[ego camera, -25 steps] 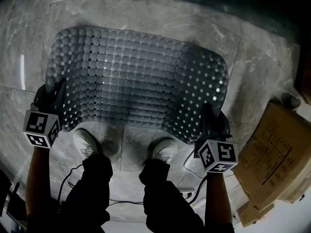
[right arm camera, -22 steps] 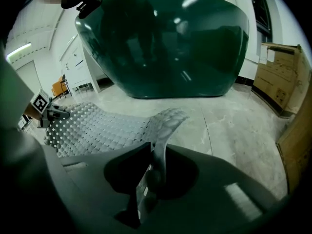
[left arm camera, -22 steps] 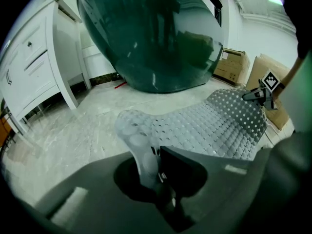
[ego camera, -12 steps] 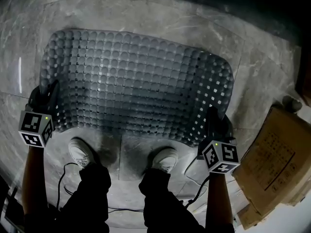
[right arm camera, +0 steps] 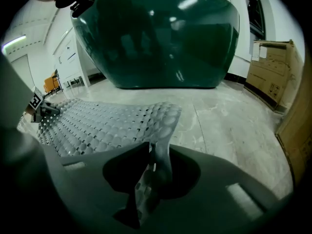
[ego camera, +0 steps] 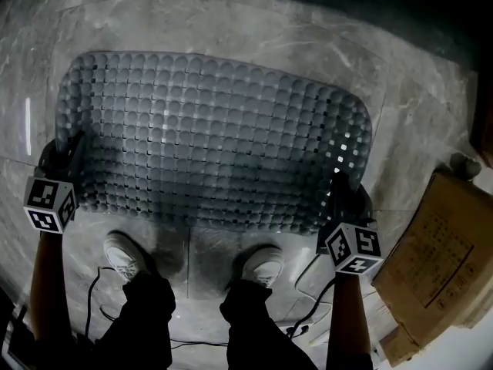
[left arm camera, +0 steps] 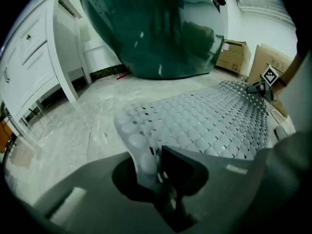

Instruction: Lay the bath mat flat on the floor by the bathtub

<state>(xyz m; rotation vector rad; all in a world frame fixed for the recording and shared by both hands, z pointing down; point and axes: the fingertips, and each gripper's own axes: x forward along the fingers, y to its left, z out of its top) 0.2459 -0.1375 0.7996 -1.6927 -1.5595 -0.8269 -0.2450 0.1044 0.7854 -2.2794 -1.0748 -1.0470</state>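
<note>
A grey bubbled bath mat (ego camera: 212, 137) with square holes is spread wide over the marble floor in the head view, its near edge held up. My left gripper (ego camera: 68, 160) is shut on its near left corner. My right gripper (ego camera: 343, 195) is shut on its near right corner. In the left gripper view the mat (left arm camera: 204, 123) runs away from the jaws toward the dark green bathtub (left arm camera: 156, 28). The right gripper view shows the mat (right arm camera: 107, 123) pinched between the jaws, with the bathtub (right arm camera: 161, 38) just beyond.
The person's two white shoes (ego camera: 123, 254) (ego camera: 260, 262) stand just behind the mat's near edge. Cardboard boxes (ego camera: 431, 260) lie at the right. Cables (ego camera: 304, 318) trail on the floor near the feet. White cabinets (left arm camera: 34, 62) stand at the left.
Both grippers have moved outward and slightly nearer to the person, drawing the mat wider and lower. The near edge now lies flatter, closer to the floor.
</note>
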